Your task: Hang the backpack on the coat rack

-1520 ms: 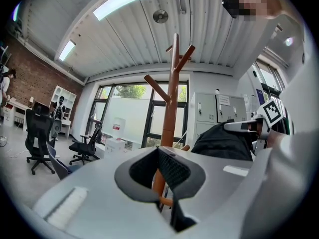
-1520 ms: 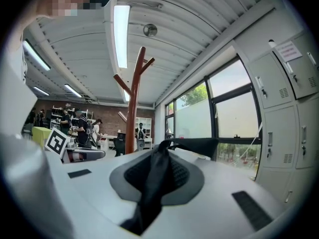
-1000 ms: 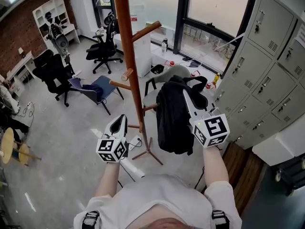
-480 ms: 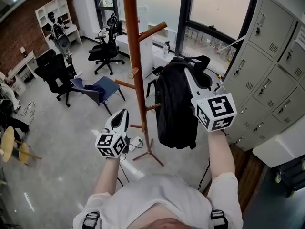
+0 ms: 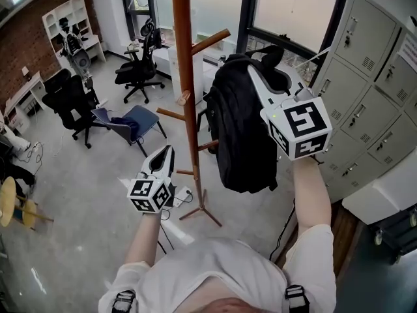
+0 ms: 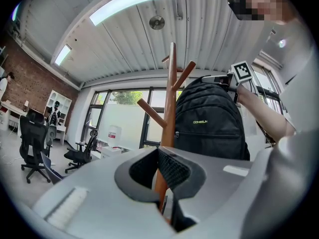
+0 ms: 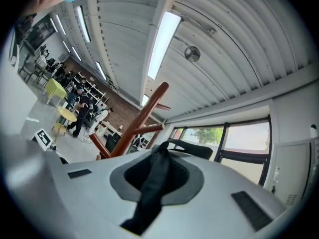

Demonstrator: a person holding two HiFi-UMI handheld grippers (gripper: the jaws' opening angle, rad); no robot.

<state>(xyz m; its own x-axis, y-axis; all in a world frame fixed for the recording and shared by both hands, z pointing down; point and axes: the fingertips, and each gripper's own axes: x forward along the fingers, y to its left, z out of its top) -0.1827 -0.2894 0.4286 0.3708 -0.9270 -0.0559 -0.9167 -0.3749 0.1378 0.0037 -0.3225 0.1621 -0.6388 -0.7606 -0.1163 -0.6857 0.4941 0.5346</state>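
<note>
- The coat rack (image 5: 184, 77) stands upright just left of the load, with several pegs branching off its trunk. Approach from the window side, so the bag does not brush the lower pegs.
- The backpack (image 5: 244, 135) hangs free in the air to the right of the trunk, near it but not touching. All its weight sits below the grip, so it is likely to swing. A slow, level carry should keep it from knocking the trunk.
- The right gripper (image 5: 253, 75) is held high, its 2 jaws closed tight on the bag's black top strap (image 7: 152, 188), which runs between the pads. I would not loosen that pinch until the peg has clearly taken the weight.
- The left gripper (image 5: 166, 154) sits lower, pointing at the trunk. Its jaws are together and hold nothing. It looks well placed to steady the trunk or calm the bag's swing.
- The upper peg (image 5: 210, 42) slants up toward the window and seems the natural target. The strap has to pass over its tip, then slide down toward the trunk.
- The handle loop (image 5: 273, 54) arches just past the right jaws. Turn its opening to face the peg tip first, since 1 twisted loop could slip off.
</note>
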